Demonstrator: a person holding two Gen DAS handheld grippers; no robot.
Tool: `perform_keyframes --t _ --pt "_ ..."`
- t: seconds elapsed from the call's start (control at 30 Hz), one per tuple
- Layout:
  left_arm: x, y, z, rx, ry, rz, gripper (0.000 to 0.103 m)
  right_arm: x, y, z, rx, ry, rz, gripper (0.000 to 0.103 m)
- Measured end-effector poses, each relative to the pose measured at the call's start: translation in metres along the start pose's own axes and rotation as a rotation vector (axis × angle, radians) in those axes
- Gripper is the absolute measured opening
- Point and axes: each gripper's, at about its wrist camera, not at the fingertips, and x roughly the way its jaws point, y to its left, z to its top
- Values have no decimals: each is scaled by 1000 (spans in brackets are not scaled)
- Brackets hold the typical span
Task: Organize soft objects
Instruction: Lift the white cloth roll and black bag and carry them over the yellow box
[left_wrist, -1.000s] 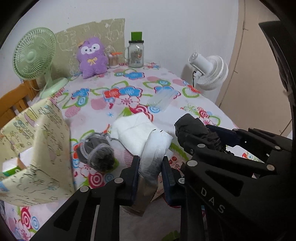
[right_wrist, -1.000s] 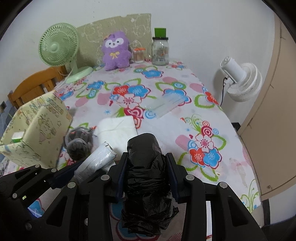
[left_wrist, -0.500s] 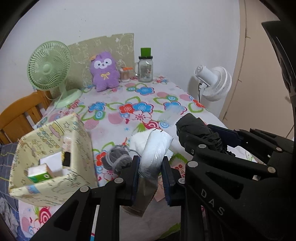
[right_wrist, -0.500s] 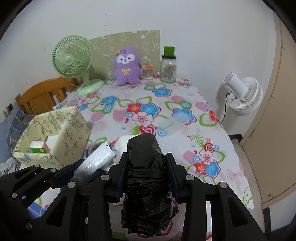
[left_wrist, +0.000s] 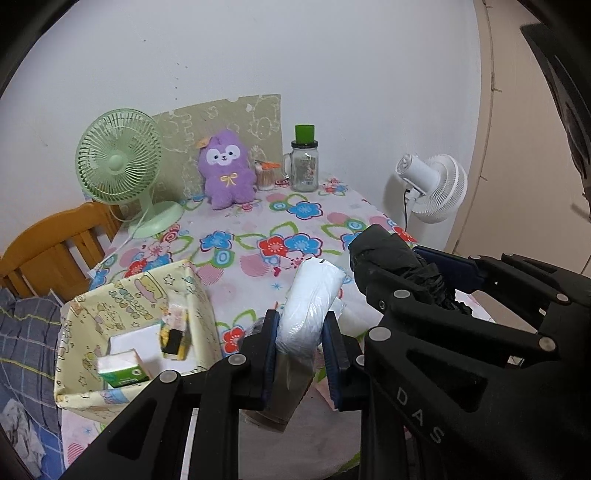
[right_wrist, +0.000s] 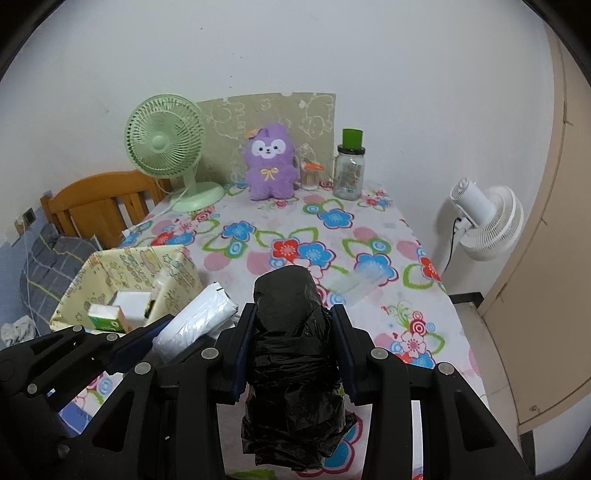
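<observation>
Holding both rolls clear above the counter (right_wrist: 369, 236), left gripper (left_wrist: 301, 341) jaws pinching white bag roll (left_wrist: 308, 302), right gripper (right_wrist: 293, 345) jaws clamping black bag roll (right_wrist: 291, 332), long axes pointing forward, yellow box (left_wrist: 125, 306) sitting down-left, nearer left.

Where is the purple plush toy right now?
In both wrist views, the plush sits at the table's far edge, between the green fan and the jar.
</observation>
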Motion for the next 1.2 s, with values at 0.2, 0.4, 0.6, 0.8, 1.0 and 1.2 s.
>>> perform_keyframes --t 0.2,0.4,0.6,0.8,1.0,1.2 --pt "-9 14 5 -13 -24 21 22 -4 16 10 -20 -23 12 43" --pt "-13 33 7 -32 -38 48 22 -2 35 19 -41 -38 31 43" --pt "-11 53 6 -53 -35 68 22 9 54 25 -59 -36 53 43" --pt "-9 71 8 -68 -47 89 22 17 71 32 -69 -40 72 43" --pt "-2 94 7 -96 -50 109 23 30 88 40 -96 -32 93 43" --pt "10 115 5 -124 -26 119 23 49 105 45 -115 -6 110 43"
